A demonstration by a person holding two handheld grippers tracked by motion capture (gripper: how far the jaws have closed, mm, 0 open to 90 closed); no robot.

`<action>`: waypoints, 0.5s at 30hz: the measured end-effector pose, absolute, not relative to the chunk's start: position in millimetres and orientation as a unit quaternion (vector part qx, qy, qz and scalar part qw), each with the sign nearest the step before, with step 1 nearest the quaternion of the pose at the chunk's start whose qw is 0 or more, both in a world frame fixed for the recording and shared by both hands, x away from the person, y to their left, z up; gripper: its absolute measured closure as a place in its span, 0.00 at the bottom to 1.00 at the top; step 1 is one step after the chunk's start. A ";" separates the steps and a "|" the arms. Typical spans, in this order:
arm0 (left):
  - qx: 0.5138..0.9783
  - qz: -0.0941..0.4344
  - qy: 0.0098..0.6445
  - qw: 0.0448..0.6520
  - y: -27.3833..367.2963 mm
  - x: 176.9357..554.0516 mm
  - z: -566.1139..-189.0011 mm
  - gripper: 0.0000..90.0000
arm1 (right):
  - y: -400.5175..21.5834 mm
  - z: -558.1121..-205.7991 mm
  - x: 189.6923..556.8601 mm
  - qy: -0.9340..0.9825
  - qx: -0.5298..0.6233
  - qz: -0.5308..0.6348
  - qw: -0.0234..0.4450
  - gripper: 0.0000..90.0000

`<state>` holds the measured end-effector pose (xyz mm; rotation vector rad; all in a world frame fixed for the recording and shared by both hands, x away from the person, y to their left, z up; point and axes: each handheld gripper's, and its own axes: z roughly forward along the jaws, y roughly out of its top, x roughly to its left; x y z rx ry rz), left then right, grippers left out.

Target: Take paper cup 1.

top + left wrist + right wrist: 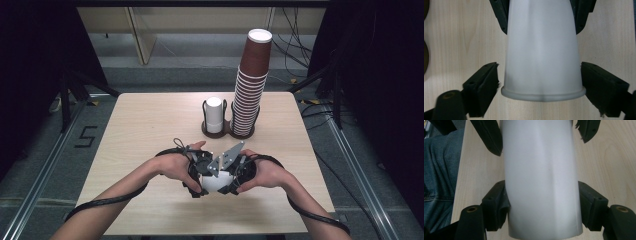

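A white cup (216, 183) lies on its side between my two grippers, low over the front middle of the wooden table (150, 130). In the left gripper view the cup (541, 50) has its rolled rim towards the camera. My left gripper (539, 73) straddles that rim, its right jaw touching and its left jaw a sliver off, so it stands open. In the right gripper view my right gripper (541, 195) is shut on the cup (540, 175) near its base, both pads pressed against the wall. In the high view the left gripper (201, 186) and right gripper (229, 186) meet at the cup.
A dark two-ring cup holder (227, 131) stands at the back middle of the table. One ring holds an upturned white cup (214, 114), the other a tall leaning stack of brown cups (251, 85). Cables trail from both grippers over the front edge.
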<state>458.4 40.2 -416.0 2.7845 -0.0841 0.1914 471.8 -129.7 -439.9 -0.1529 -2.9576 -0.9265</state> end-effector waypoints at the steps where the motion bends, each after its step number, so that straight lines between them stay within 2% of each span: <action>1: 0.982 0.070 -0.030 0.173 41.0 458.7 -416.3 0.15 | -130.6 -440.0 471.8 -0.953 -0.052 -0.298 0.018 0.37; 4: 0.980 0.075 -0.031 0.181 43.5 459.9 -417.9 0.14 | -132.8 -440.9 470.0 -0.953 -0.072 -0.293 0.023 0.37; 10: 0.975 0.070 -0.075 0.196 43.4 467.4 -419.9 0.14 | -135.7 -441.2 472.1 -0.951 -0.065 -0.300 0.017 0.37; 11: 0.978 0.075 -0.036 0.191 46.9 463.3 -419.6 0.14 | -136.4 -441.2 472.3 -0.951 -0.063 -0.302 0.016 0.37; 13: 0.978 0.090 -0.012 0.188 49.4 461.8 -418.4 0.15 | -138.5 -441.0 473.6 -0.951 -0.056 -0.304 0.007 0.37; 15: 0.977 0.086 -0.022 0.194 49.5 463.6 -419.0 0.15 | -140.3 -440.6 473.6 -0.950 -0.054 -0.309 0.009 0.37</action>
